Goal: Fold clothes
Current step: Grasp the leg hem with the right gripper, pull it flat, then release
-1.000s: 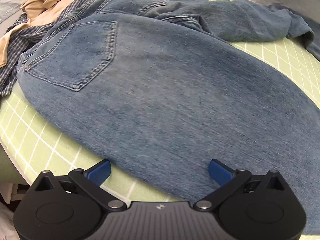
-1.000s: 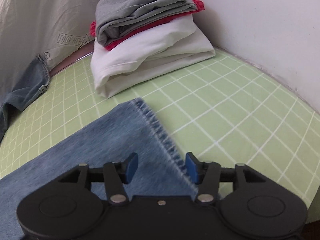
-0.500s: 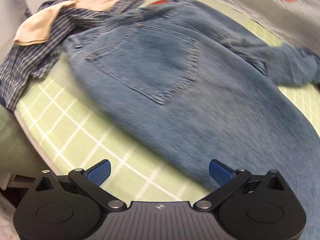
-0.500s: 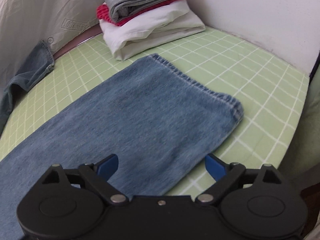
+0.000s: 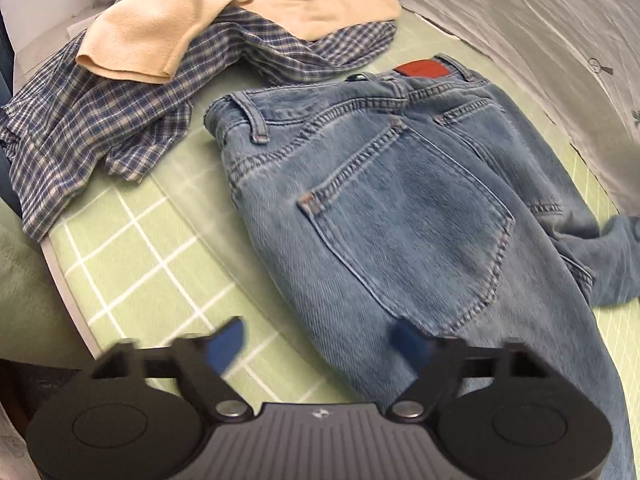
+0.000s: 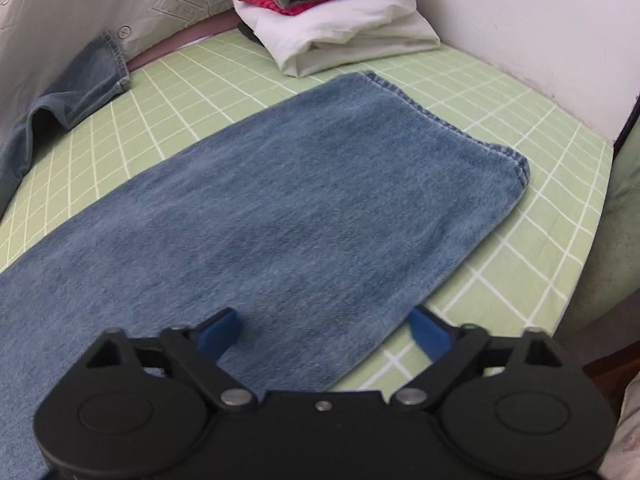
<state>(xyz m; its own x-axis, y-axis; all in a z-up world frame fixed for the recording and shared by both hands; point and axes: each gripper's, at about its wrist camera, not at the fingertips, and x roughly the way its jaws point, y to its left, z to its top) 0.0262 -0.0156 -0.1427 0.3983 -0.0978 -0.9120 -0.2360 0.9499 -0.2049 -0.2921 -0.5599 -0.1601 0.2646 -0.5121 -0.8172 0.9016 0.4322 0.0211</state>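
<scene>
The faded blue denim jeans (image 5: 404, 216) lay flat on the green white-gridded cloth covering the worktop (image 5: 132, 236), waistband near a crumpled blue plaid shirt (image 5: 120, 112) and a cream fleece garment (image 5: 224, 12). The left claw (image 5: 318, 344), jaws closing, hovered unclamped over the seat's edge. The right claw (image 6: 324, 330), also closing, straddled the lower leg's edge without pinching it, facing a folded grey, red and white stack (image 6: 336, 16).

A green checked sheet (image 6: 500, 128) meets a white wall (image 6: 540, 20).
</scene>
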